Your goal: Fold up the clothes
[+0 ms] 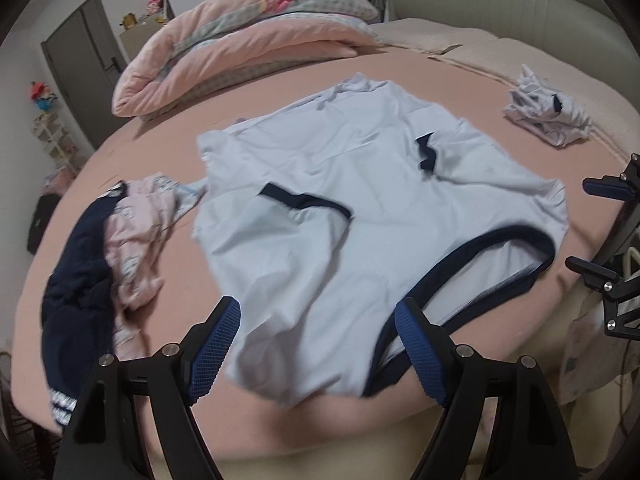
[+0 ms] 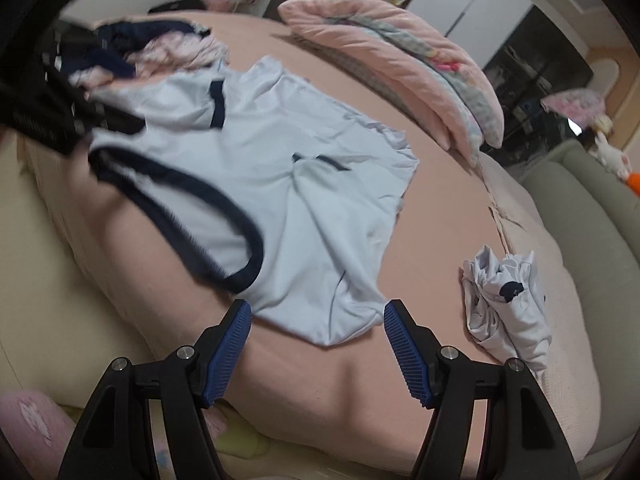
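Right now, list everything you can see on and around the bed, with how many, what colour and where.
T-shirt: one, pale blue with navy trim, spread across the middle of the bed, sleeves laid over it.
Crumpled garment: one, white with a dark patch, on the bed to the shirt's right.
Clothes pile: one heap, navy and pink print, left of the shirt.
Quilt: one, pink with a checked lining, folded at the far side.
Bed sheet: one, pink, under everything.
Headboard: one, cream padded, far right.
Left gripper: one, black with blue pads, open over the shirt's near edge.
Right gripper: one, same colours, open at the shirt's corner.
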Demonstrator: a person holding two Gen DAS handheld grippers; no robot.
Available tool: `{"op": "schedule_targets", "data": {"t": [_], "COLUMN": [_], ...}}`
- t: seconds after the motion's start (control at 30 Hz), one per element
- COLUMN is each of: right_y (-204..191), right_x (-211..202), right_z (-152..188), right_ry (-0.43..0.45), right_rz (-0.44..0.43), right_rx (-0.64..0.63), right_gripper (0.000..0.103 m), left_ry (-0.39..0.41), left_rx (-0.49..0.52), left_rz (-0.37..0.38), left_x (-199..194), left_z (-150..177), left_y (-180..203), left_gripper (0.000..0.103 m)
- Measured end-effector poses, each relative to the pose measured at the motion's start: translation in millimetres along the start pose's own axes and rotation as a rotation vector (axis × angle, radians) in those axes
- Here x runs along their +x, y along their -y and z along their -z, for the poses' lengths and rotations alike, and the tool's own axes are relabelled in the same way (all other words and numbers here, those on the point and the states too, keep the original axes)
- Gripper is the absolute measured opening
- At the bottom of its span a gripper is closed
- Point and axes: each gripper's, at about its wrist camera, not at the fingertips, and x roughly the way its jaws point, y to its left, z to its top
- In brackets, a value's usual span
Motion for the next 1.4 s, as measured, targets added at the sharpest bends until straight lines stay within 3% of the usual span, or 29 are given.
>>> {"op": "schedule_targets", "data": {"t": [0.27, 0.43, 0.87, 1.13, 1.4], "right_y": [-26.3, -34.3, -26.3, -28.0, -16.9], "right_x": [12.4, 17.4, 33.6, 37.7, 44.6], "right_z": [2.5, 10.2, 1.9, -5.5, -18.0], "right_ry": [-0.001, -0.012, -0.019, -0.012, -0.03], "right_rz": [0.083, 0.132, 0.242, 0.253, 0.205], "right_rx": [-0.168, -0.252, -0.282, -0.269, -0.223], "right_gripper": [0.069, 0.069, 0.069, 0.069, 0.069], "left_ry": [-0.028, -0.039, -0.046, -0.102, -0.155], "left_rx": [0.079, 0.091, 0.184, 0.168, 0.204], "left_rz": [-0.094, -0.098, -0.096, -0.074, -0.065], "left_x": [0.0, 6.5, 2.4, 0.5, 12.2], "left_z": [21.3, 23.4, 39.0, 48.1, 55.1], "left_y": [-3.8, -4.1, 1.1, -5.1, -0.8], "left_gripper": [0.079, 0.079, 0.079, 0.079, 0.079]}}
